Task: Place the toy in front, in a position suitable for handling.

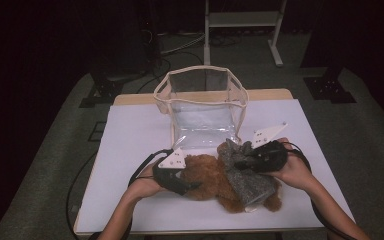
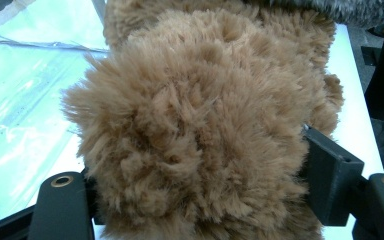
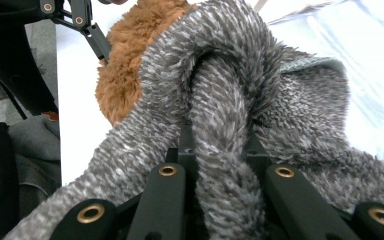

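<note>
**Both grippers on the teddy bear, pouch waiting behind**

I'm looking at my left gripper (image 1: 182, 186) first, nearest to me: its jaws are pressed into the brown plush of the teddy bear (image 1: 207, 175), with fur bulging out between and over them in the left gripper view (image 2: 200, 135). That's a clamp on a soft lump of the bear, not a hard edge.

Across from it, my right gripper (image 1: 245, 164) has its jaws drawn together on a twisted fold of the grey knitted garment (image 3: 220, 150) that the bear wears. In the high view that grey garment (image 1: 247, 175) wraps the bear's right half, and the toy lies on its side on the white table (image 1: 130, 145), near the front edge, between my two hands.

My read on handling: this thing is light, squashy and floppy. Fur compresses and slides, and the knit will stretch before the body follows, so I'd trust a deep bite on the stuffed body more than a pinch of cloth.

Just behind the bear stands the clear plastic pouch (image 1: 202, 107) with cream trim, mouth up, its near wall almost touching the toy. That upright wall and rim are what stands in the way, and the limp limbs could snag on them. Beyond the table, a white stand (image 1: 242, 22) and cables (image 1: 180, 45) sit on the floor, well apart.
</note>
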The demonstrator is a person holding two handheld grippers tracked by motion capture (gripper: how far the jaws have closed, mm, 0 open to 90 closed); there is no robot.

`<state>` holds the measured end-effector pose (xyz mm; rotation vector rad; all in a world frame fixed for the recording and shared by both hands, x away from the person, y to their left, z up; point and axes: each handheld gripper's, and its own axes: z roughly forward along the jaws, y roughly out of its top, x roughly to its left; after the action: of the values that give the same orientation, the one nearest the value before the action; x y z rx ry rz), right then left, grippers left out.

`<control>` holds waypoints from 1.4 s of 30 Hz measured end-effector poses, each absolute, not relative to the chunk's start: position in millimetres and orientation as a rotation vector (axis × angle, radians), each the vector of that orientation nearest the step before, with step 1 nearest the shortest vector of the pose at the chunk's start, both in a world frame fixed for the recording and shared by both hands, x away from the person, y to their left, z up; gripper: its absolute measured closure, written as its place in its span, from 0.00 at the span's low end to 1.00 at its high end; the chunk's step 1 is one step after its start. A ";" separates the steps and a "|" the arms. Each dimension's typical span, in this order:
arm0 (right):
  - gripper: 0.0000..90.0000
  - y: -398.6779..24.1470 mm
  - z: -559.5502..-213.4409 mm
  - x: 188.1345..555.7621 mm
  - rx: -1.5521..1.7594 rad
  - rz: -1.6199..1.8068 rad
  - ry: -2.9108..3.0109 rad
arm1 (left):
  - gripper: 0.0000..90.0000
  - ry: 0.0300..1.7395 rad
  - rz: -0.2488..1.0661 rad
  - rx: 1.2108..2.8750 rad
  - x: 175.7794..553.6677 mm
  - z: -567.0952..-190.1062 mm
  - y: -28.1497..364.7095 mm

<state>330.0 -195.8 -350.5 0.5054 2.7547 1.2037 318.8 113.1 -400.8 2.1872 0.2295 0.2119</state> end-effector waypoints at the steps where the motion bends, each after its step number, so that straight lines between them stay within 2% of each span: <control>1: 0.85 -193.4 -352.3 331.1 0.497 1.196 2.761 | 0.29 0.228 0.209 2.185 319.0 -401.2 113.5; 4: 0.86 -193.9 -357.8 332.2 0.512 1.186 2.773 | 0.27 0.226 0.194 2.169 319.9 -402.6 115.0; 12: 0.86 -210.5 -370.6 326.3 0.584 1.235 2.758 | 0.11 0.229 0.144 2.096 322.2 -412.1 123.5; 23: 0.87 -222.7 -380.9 331.6 0.650 1.289 2.749 | 0.03 0.282 0.063 2.130 330.4 -444.6 120.4; 25: 0.87 -223.4 -382.3 331.1 0.658 1.310 2.746 | 0.05 0.273 0.079 2.124 330.5 -443.8 115.4; 30: 0.88 -218.4 -380.5 332.1 0.654 1.319 2.735 | 0.26 0.264 0.126 2.075 329.9 -432.7 116.5; 36: 0.88 -203.2 -373.5 338.7 0.619 1.352 2.747 | 0.34 0.225 0.211 2.072 321.2 -408.0 112.4; 42: 0.88 -195.0 -366.9 348.0 0.610 1.472 2.723 | 0.35 0.225 0.259 2.044 323.3 -380.6 124.3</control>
<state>348.0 -195.0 -366.9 0.6102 2.7234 1.4718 323.3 124.3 -380.6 2.0441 0.2253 0.2595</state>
